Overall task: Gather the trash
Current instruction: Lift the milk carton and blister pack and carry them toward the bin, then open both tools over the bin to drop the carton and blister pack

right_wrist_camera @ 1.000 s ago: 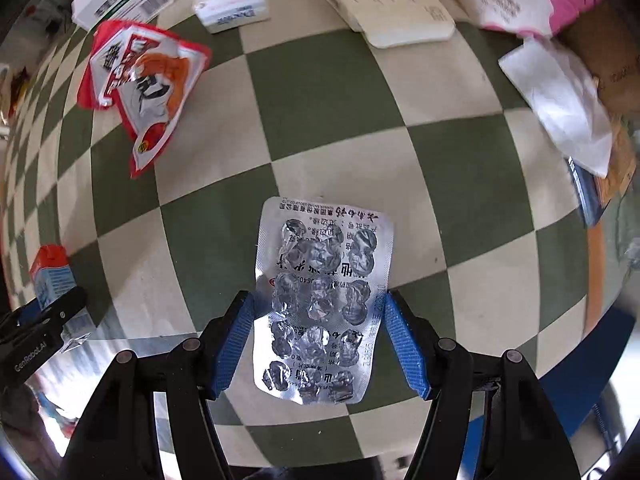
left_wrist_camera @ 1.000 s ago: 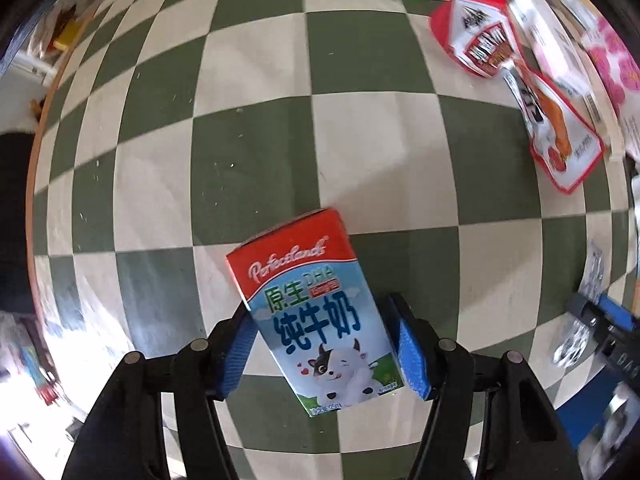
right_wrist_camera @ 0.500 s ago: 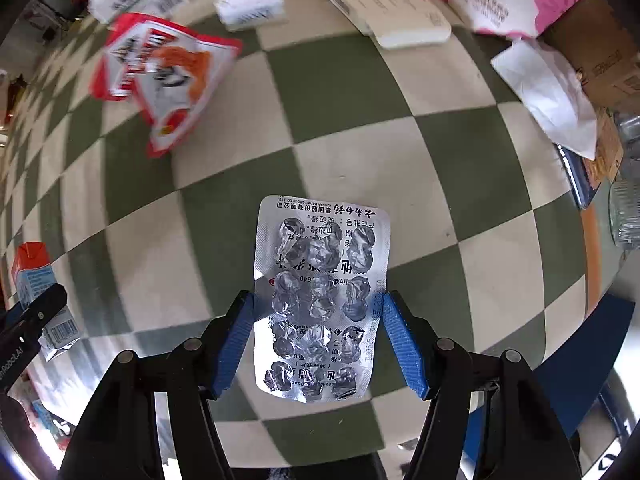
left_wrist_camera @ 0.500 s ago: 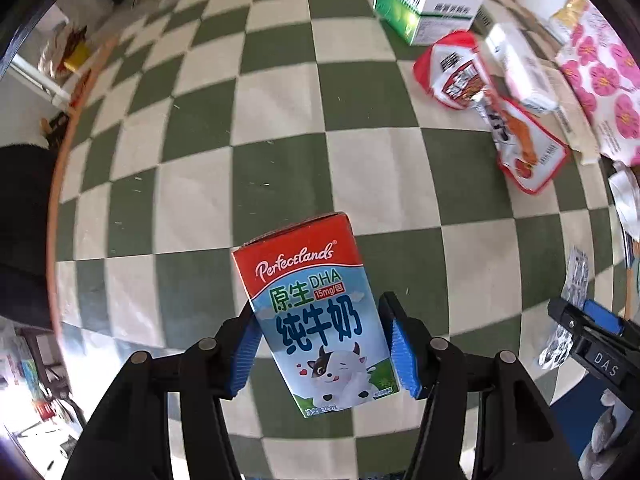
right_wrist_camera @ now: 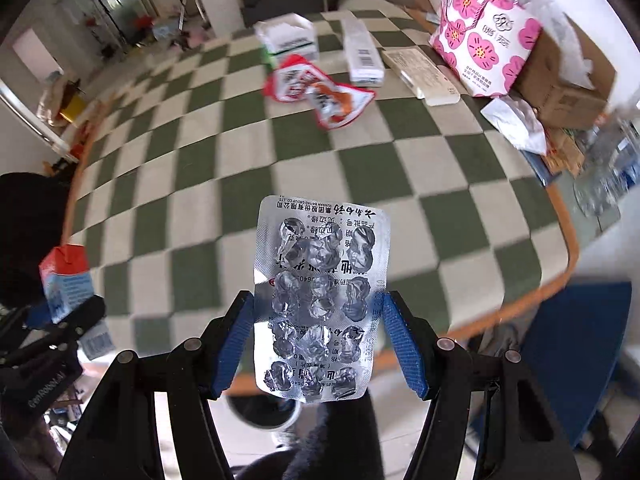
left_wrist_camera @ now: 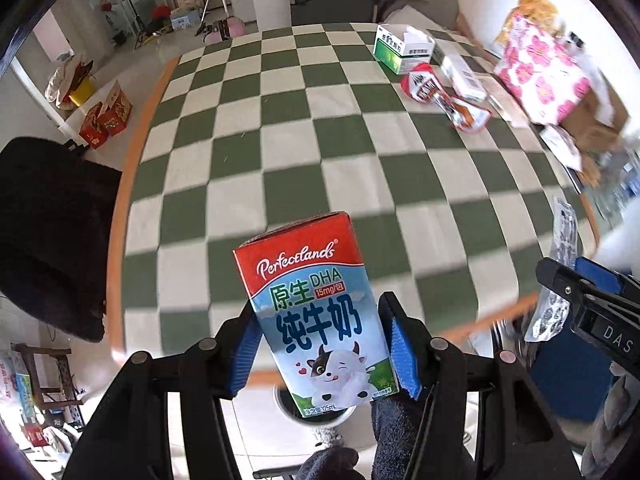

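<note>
Both pieces of trash have come up and back off the table since a second ago, and the checkered cloth now sits well below and ahead of them. Left hand-held gripper (left_wrist_camera: pixel 320 344) is clenched on the milk carton (left_wrist_camera: pixel 316 312), blue pads pressed to its two sides, carton upright with a slight tilt and its red top towards the table (left_wrist_camera: pixel 280 128). Carton's lower end hangs out past the table's orange edge, over the floor, above a round pale bin (left_wrist_camera: pixel 316 416) down there, though that is partly hidden. Right hand-held gripper (right_wrist_camera: pixel 320 340) is grasping the empty blister pack (right_wrist_camera: pixel 320 300), pads against its long edges, crumpled foil pockets facing the camera, printed end pointing at the table. It too hangs beyond the table edge, with the same round bin (right_wrist_camera: pixel 260 412) blurred just below it. Seen from the right wrist, the carton (right_wrist_camera: pixel 66 280) is off to the left of the blister pack, level with it. Farther out on the table, beyond the blister pack: red snack wrappers (right_wrist_camera: pixel 320 96), a green-and-white box (right_wrist_camera: pixel 288 40), a long white box (right_wrist_camera: pixel 362 56), a flat pale packet (right_wrist_camera: pixel 424 76). At the far right edge of the table stands a pink flowered bag (right_wrist_camera: pixel 484 36) beside a cardboard box (right_wrist_camera: pixel 560 84).
</note>
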Demonstrator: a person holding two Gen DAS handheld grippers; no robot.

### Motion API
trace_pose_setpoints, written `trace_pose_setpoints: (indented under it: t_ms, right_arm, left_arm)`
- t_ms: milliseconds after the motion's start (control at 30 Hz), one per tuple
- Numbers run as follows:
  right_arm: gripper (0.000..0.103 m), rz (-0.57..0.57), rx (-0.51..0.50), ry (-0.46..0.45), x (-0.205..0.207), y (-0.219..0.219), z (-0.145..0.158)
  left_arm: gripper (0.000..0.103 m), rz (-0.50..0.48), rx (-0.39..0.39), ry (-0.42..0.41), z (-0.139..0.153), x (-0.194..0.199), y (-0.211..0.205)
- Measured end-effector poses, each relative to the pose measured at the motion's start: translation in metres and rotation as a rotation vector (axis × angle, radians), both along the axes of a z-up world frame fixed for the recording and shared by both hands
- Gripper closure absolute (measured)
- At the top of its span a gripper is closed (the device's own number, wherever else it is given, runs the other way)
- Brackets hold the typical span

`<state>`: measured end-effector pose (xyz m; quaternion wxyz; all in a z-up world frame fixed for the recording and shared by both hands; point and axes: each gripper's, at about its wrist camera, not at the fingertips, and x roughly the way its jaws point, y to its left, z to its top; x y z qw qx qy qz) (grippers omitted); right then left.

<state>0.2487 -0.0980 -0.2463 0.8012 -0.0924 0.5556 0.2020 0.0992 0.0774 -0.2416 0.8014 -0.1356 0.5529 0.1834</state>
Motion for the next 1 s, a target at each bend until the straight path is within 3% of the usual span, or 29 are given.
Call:
trace_pose_setpoints:
  t_ms: [167, 333, 533, 700, 767, 900, 967, 1000]
  right_arm:
    - [0.036, 0.003, 0.028, 0.027, -0.089, -0.005, -0.006]
    - [0.036, 0.025, 0.01, 0.143, -0.161, -0.014, -0.056]
    - [0.036, 0.031, 0.0, 0.312, -0.206, -0.028, -0.17]
    - [0.036, 0.019, 0.022, 0.463, -0.22, -0.034, -0.29]
    - [0.036, 0.024, 0.019, 0.484, -0.222, -0.032, -0.331]
    - [0.036, 0.047, 0.017, 0.511, -0.225, -0.02, -0.405]
    - [0.036, 0.07, 0.01, 0.51, -0.228, -0.012, -0.44]
    - [0.036, 0.077, 0.009, 0.511, -0.229, -0.009, -0.453]
  left_arm:
    - [0.049, -0.007, -0.036, 0.019, -0.011, -0.067, -0.01]
    - [0.049, 0.008, -0.097, 0.106, -0.063, -0.117, -0.016]
    - [0.049, 0.079, -0.272, 0.24, -0.188, -0.15, -0.01]
    - [0.049, 0.147, -0.371, 0.31, -0.302, -0.157, 0.002]
    - [0.049, 0.165, -0.422, 0.335, -0.347, -0.156, 0.004]
    - [0.048, 0.198, -0.51, 0.356, -0.41, -0.158, 0.007]
    - [0.043, 0.199, -0.524, 0.367, -0.433, -0.158, 0.007]
    - [0.03, 0.198, -0.523, 0.37, -0.443, -0.16, 0.007]
